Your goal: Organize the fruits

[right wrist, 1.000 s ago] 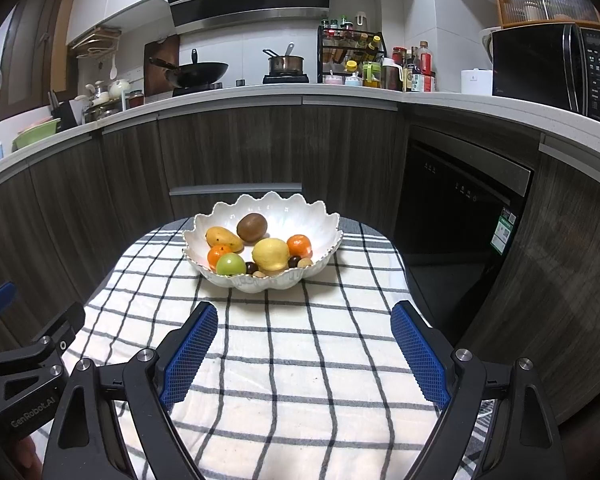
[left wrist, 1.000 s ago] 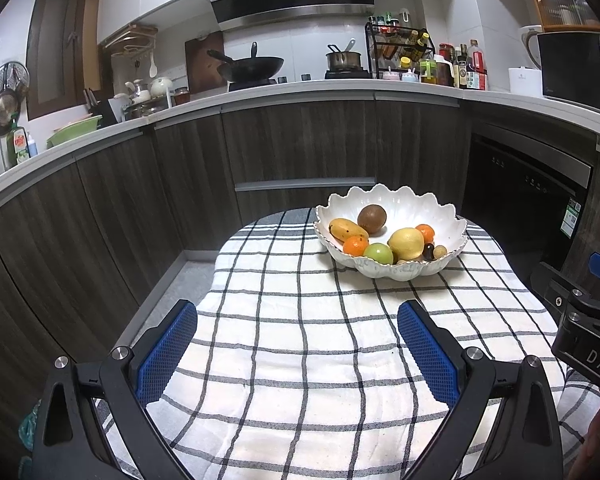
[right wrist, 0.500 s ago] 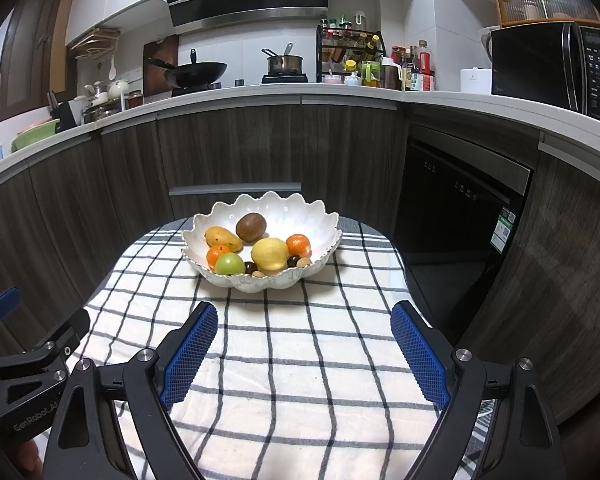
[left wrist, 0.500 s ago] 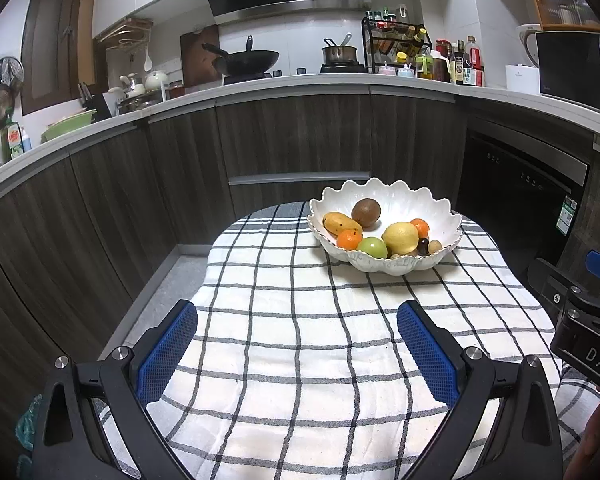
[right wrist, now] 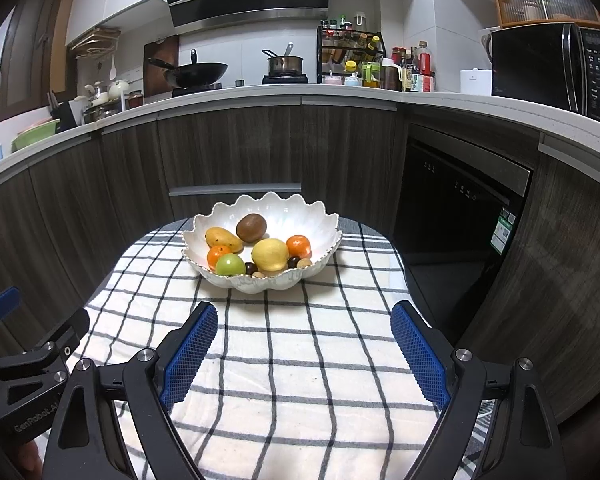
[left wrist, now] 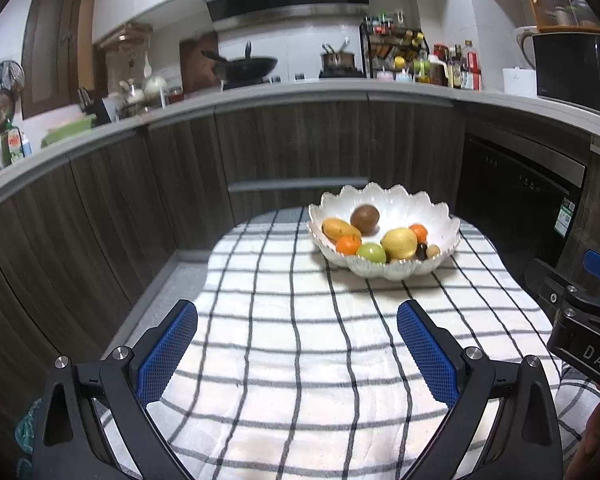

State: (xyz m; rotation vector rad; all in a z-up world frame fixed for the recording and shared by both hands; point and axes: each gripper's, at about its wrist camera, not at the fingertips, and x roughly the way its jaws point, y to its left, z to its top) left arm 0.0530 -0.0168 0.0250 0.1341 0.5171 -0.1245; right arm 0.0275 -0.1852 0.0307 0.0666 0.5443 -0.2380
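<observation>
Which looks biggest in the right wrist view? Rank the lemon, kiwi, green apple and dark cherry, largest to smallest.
1. lemon
2. kiwi and green apple: look alike in size; the apple sits nearer the camera, so unranked
3. dark cherry

A white scalloped bowl (right wrist: 260, 284) is holding orange, yellow, green and brown fruit (right wrist: 269, 254), sitting on a white cloth (right wrist: 300, 360) checked in black, before dark wood-grain cabinets (right wrist: 236, 148).

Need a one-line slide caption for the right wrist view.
Open right gripper faces a scalloped white bowl of mixed fruit on a checked cloth.
</observation>
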